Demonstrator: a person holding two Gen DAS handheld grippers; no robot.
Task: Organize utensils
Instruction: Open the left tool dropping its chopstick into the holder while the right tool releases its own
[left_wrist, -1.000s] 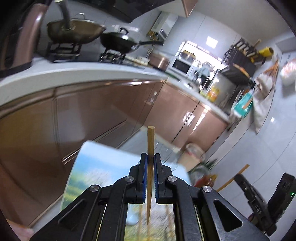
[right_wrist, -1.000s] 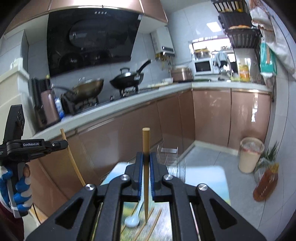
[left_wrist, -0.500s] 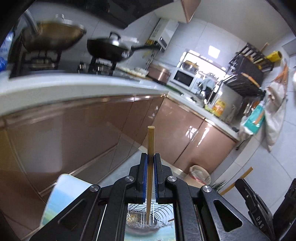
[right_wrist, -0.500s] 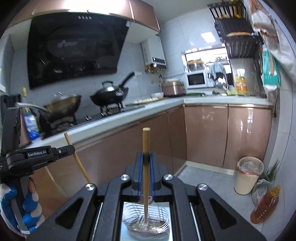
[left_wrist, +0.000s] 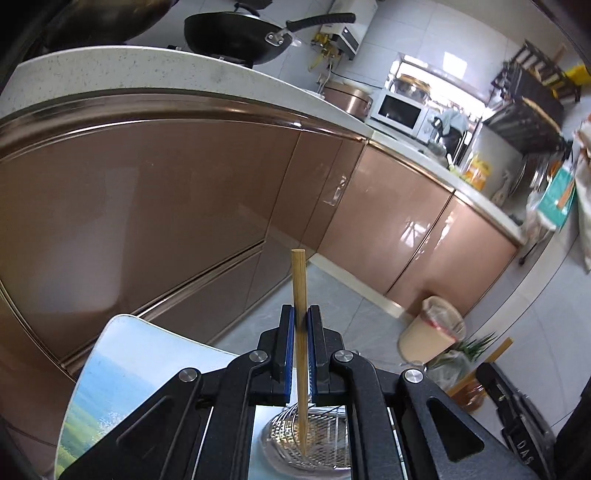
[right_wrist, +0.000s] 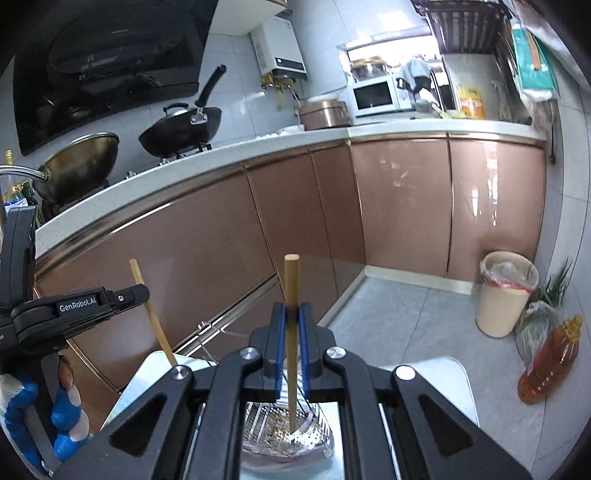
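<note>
My left gripper (left_wrist: 302, 314) is shut on a wooden chopstick (left_wrist: 298, 280) held upright; its thin tip hangs over a perforated metal utensil holder (left_wrist: 314, 439) on the printed table top (left_wrist: 110, 373). My right gripper (right_wrist: 291, 312) is shut on a second wooden chopstick (right_wrist: 291, 280), also upright, with its tip above the same metal holder (right_wrist: 269, 424). The left gripper with its chopstick also shows in the right wrist view (right_wrist: 140, 291), at the left. The right gripper's body shows at the lower right of the left wrist view.
Brown kitchen cabinets (right_wrist: 369, 206) under a white counter (right_wrist: 406, 129) run behind the table. Woks (right_wrist: 184, 129) sit on the stove. A bin (right_wrist: 506, 291), a bag of greens and an oil bottle (right_wrist: 550, 362) stand on the grey floor.
Both grippers have moved forward and down with their chopsticks; the metal holder has come into view beneath both tips. Both grips are unchanged.
</note>
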